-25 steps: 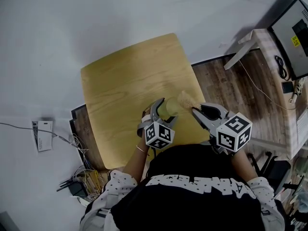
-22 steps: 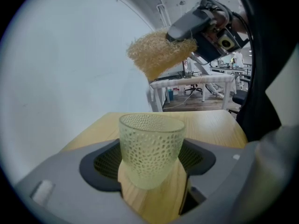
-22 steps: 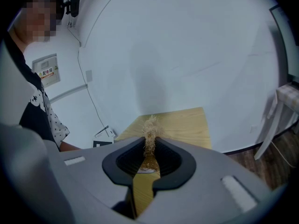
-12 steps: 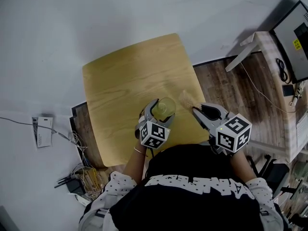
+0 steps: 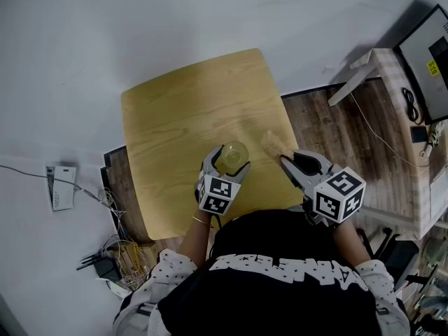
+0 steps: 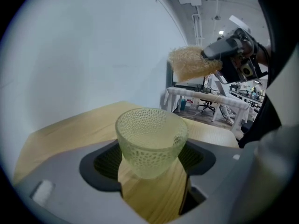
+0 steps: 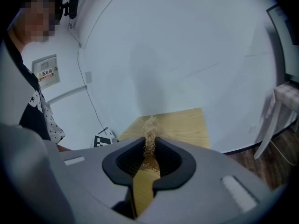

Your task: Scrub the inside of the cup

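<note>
The left tongs (image 5: 228, 163) clamp a pale green, dimpled glass cup (image 6: 150, 141), now upright over the light wooden table (image 5: 182, 110), near its front edge. The right tongs (image 7: 148, 153) pinch a tan, fibrous scrubbing pad (image 5: 271, 143), held near the cup but clear of its mouth. A second ago the pad met the tilted rim. The two have since parted, so the scrubbing looks paused or finished.
</note>
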Tool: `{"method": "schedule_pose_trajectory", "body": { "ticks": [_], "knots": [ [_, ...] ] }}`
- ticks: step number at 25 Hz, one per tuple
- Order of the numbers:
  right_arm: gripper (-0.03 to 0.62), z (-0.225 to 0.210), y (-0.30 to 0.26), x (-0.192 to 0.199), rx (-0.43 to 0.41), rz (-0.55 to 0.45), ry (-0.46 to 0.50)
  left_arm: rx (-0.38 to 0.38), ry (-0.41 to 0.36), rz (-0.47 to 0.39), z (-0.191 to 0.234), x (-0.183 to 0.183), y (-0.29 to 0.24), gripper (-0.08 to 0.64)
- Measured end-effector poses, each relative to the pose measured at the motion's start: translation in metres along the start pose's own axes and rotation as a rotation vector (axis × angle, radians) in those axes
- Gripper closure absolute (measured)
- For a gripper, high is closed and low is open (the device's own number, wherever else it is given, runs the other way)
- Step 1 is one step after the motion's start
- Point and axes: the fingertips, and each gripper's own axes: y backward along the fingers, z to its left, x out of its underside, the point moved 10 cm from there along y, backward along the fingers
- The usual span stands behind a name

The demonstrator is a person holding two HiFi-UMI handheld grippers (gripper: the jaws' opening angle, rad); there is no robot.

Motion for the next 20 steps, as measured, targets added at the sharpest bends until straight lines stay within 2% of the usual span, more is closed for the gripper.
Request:
{"method": "schedule_pose_trajectory", "body": {
  "ticks": [8,17,20],
  "knots": [
    [0.517,0.0003,0.0007,0.0003,0.003,0.0,0.0,-0.002,0.066,-0.009,0.0049,0.0009,0.0029,0.186],
    [0.517,-0.0001,0.0016,-0.0009,-0.003,0.0,0.008,-0.013,0.069,-0.005,0.0023,-0.0003,0.004,0.186],
    [0.517,-0.0004,0.0014,-0.0012,-0.012,0.0,0.007,-0.026,0.069,-0.027,0.0011,-0.0026,0.009,0.186]
  ]
}}
